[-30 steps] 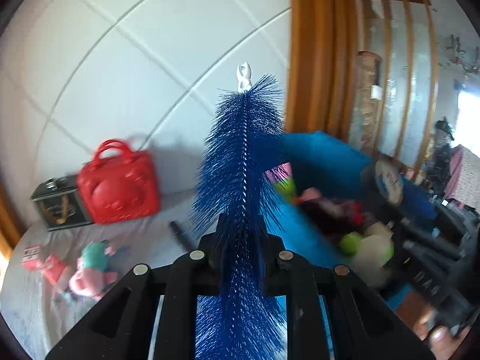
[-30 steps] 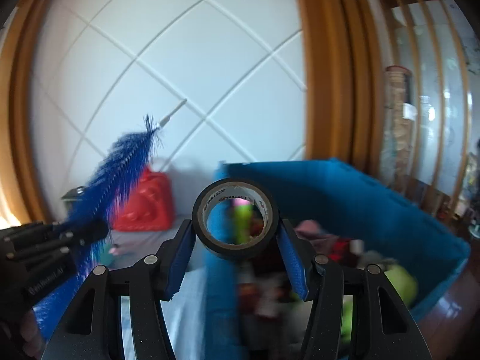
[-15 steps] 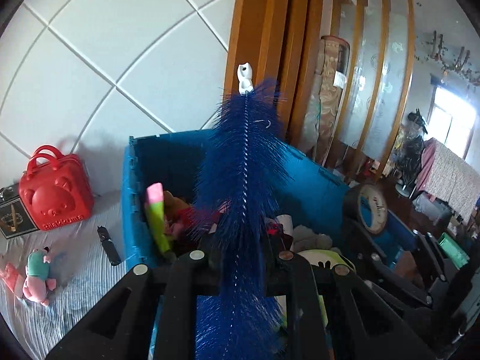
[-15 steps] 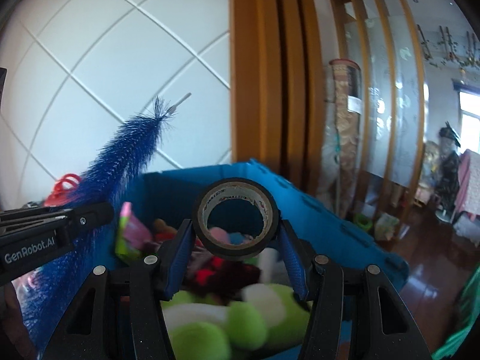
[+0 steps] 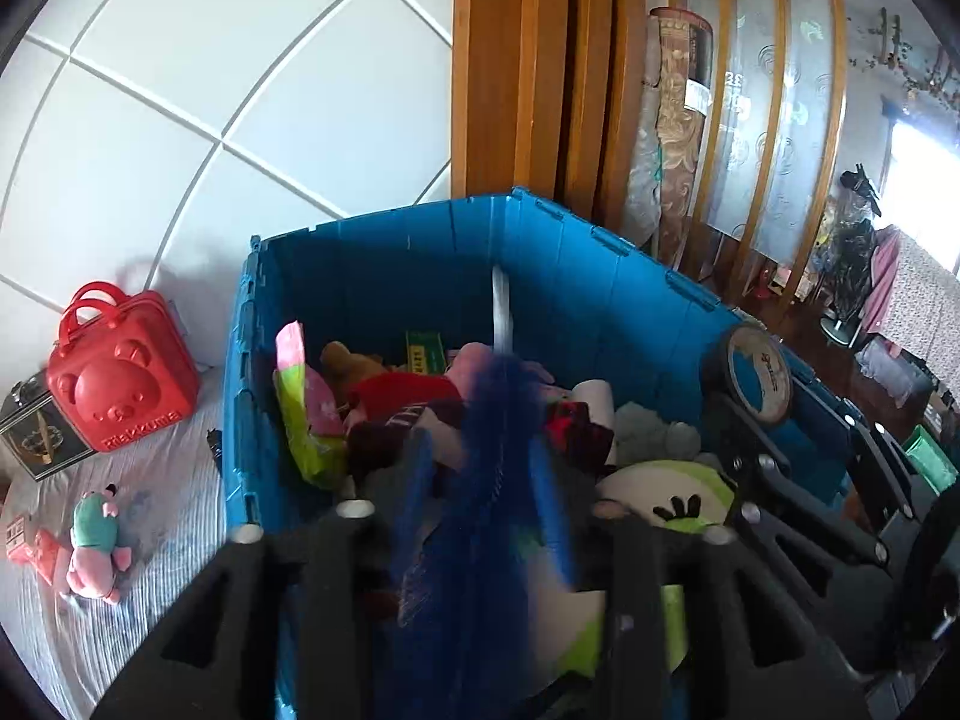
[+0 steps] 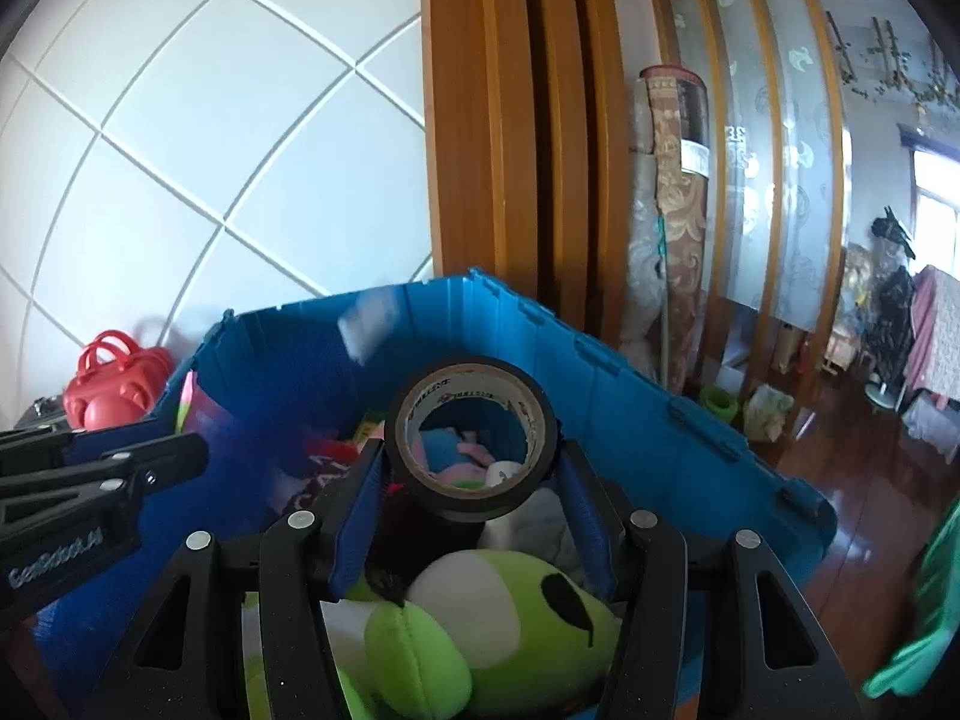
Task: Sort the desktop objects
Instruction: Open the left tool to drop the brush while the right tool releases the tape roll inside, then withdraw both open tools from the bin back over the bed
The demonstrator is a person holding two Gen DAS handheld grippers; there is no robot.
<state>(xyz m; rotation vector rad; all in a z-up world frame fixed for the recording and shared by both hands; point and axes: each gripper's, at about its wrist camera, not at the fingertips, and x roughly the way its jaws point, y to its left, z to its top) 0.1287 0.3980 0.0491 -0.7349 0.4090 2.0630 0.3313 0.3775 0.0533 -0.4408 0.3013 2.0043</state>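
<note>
Over the open blue bin (image 5: 600, 276), the left claw (image 5: 480, 480) has just been opening, its jaws apart, so the blurred blue bottle brush (image 5: 498, 420) drops among the toys. The right claw (image 6: 474, 480) clamps a tape roll (image 6: 474, 432), poised above the bin for sorting.

Toys fill the bin (image 5: 600, 276); left of it on the bed (image 5: 162, 534) stand a bag (image 5: 123, 366) and a plush pig (image 5: 93, 546)
</note>
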